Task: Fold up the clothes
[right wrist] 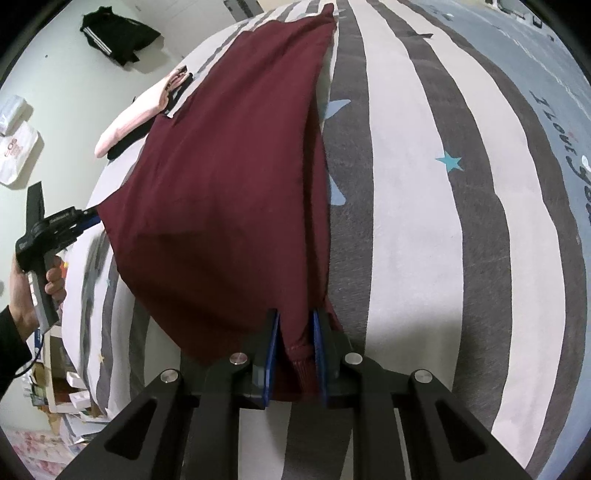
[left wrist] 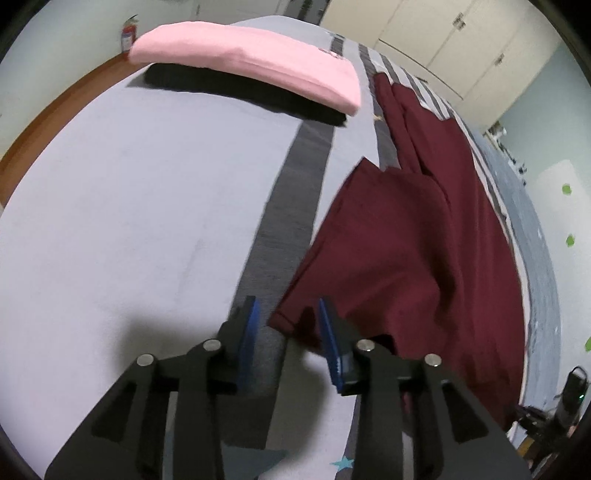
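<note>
While the right gripper (right wrist: 293, 332) pinches it, the maroon garment (right wrist: 229, 155) drapes smoothly.

Matt maroon cloth garment (right wrist: 229, 192) on soft striped fabric bed (right wrist: 424, 221); matt black plastic gripper (right wrist: 294, 321), blue pads (right wrist: 272, 332).

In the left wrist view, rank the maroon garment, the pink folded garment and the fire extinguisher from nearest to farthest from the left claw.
1. Maroon garment: its corner lies between the left claw fingers, to the right.
2. Pink folded garment: farther up the bed, left.
3. Fire extinguisher: against the far wall.
</note>
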Demonstrator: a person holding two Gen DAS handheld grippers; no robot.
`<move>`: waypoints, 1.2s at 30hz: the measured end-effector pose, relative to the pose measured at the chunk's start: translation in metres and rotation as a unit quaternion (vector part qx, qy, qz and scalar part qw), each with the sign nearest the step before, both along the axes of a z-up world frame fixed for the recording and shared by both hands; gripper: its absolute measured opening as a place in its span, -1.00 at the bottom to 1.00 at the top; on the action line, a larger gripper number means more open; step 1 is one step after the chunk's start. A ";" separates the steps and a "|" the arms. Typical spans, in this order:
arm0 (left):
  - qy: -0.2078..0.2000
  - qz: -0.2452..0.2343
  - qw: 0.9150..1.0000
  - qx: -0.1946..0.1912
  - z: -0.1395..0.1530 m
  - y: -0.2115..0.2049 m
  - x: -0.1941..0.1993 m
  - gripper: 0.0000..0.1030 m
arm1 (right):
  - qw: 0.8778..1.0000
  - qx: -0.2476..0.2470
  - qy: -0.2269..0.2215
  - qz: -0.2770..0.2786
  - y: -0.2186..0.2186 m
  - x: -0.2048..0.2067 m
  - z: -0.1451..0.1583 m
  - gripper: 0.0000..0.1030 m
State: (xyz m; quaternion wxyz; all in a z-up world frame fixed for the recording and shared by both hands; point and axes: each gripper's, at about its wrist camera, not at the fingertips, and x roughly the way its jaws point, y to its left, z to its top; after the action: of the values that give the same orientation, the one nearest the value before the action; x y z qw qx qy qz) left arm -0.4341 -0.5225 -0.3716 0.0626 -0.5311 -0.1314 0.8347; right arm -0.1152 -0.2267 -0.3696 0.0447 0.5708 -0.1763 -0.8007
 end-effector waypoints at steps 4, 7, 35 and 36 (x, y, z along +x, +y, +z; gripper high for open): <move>-0.002 -0.032 0.999 -0.025 -0.007 0.014 -0.004 -0.58 | 1.000 0.000 0.000 -0.003 0.000 0.000 -0.001 -0.70; 0.000 -0.042 0.999 -0.034 -0.007 0.014 -0.004 -0.91 | 1.000 0.000 0.000 -0.005 -0.002 -0.001 -0.002 -0.70; 0.039 -0.011 0.999 -0.037 0.035 0.000 -0.005 -0.80 | 0.999 0.031 0.008 -0.013 -0.011 0.008 0.034 -0.55; 0.039 -0.021 0.999 -0.027 0.035 0.008 -0.012 -0.80 | 0.999 0.035 0.013 -0.017 -0.012 0.009 0.040 -0.55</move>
State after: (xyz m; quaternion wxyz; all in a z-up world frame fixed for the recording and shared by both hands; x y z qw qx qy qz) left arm -0.4456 -0.5142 -0.3363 0.0713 -0.5027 -0.0952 0.8563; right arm -0.1067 -0.2385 -0.3296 0.0136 0.5588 -0.1574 -0.8141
